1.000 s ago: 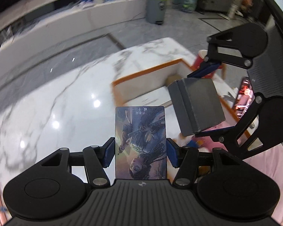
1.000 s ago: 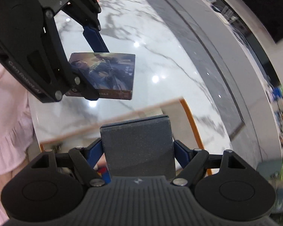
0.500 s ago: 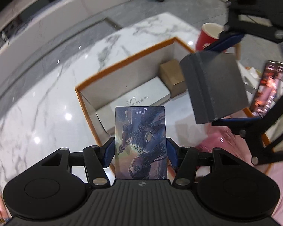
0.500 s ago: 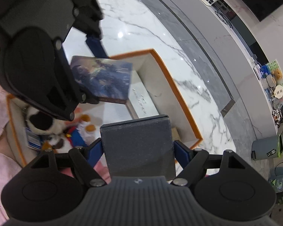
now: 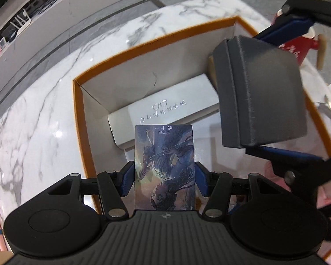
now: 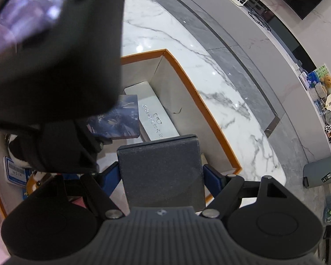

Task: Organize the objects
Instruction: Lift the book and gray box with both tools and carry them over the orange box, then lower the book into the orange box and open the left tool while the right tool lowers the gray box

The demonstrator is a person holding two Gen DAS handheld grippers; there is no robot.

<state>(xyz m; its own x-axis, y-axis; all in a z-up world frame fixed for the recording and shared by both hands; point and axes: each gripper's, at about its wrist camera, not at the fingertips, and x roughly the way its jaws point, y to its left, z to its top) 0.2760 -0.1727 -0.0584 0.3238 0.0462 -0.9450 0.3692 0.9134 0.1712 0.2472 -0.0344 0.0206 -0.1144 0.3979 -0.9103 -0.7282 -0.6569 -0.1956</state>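
Two grippers hang over one open box point(image 5: 83, 119) — a rectangular tray with an orange rim and pale inner walls, set on a glossy white marble table point(image 5: 39, 119) veined in grey. Inside it lies a long, flat white case point(image 5: 165, 108) with rounded corners and faint silvery lettering on its lid; a small tan carton point(image 5: 210, 70) peeks out at the far corner, mostly hidden. At the near end, in the right wrist view, a plush toy point(image 6: 36, 177) and a blue-and-white tag point(image 6: 16, 170) show partly.

The left gripper point(image 5: 164, 182) has its blue pads closed on the long edges of a thin, shiny picture card point(image 5: 164, 167), held above the box's floor. The right gripper point(image 6: 161, 176) is clamped on a matte, dark grey block point(image 6: 162, 172) with a grainy surface — squarish, thick, also above the box.
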